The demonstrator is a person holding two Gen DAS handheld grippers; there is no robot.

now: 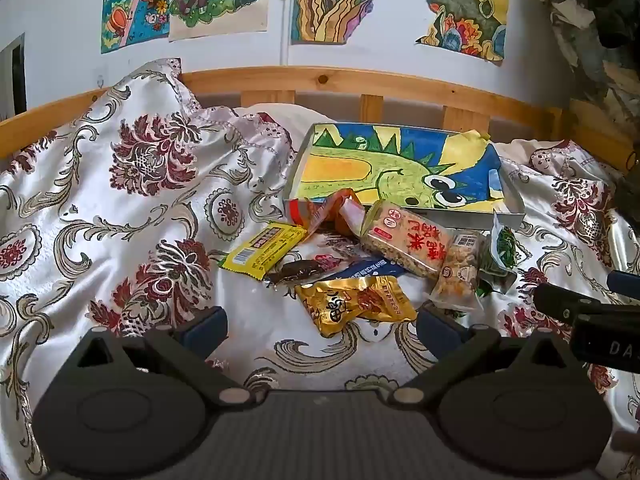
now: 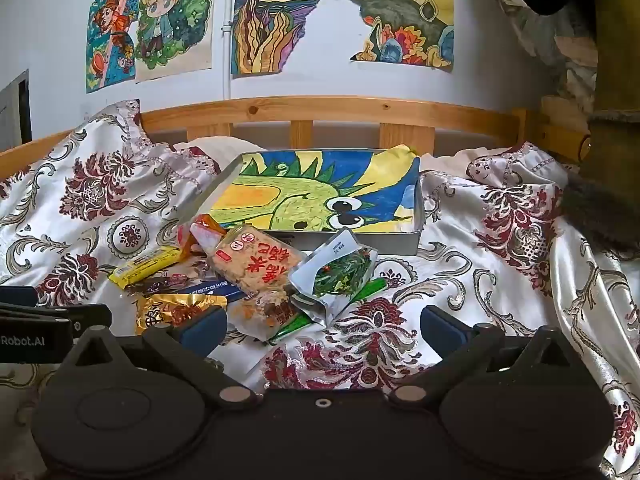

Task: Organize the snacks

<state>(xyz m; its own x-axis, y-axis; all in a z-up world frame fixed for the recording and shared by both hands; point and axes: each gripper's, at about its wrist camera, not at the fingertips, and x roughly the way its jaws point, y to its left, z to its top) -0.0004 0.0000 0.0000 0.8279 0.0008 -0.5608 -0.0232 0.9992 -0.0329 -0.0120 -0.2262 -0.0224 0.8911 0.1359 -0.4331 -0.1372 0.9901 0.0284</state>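
While both grippers, left gripper [image 1: 322, 322] and right gripper [image 2: 322, 322], hover with fingers apart and empty, no snack is yet taken; next likely calls for gripping the gold packet [image 1: 356, 303] at frame centre for the tray [image 1: 506, 216].

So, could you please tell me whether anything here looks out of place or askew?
Yes: the snack packets lie in a loose, overlapping heap on the bedspread instead of in the tray behind them, which holds only a dinosaur drawing. The tray also sits tilted on the rumpled fabric.
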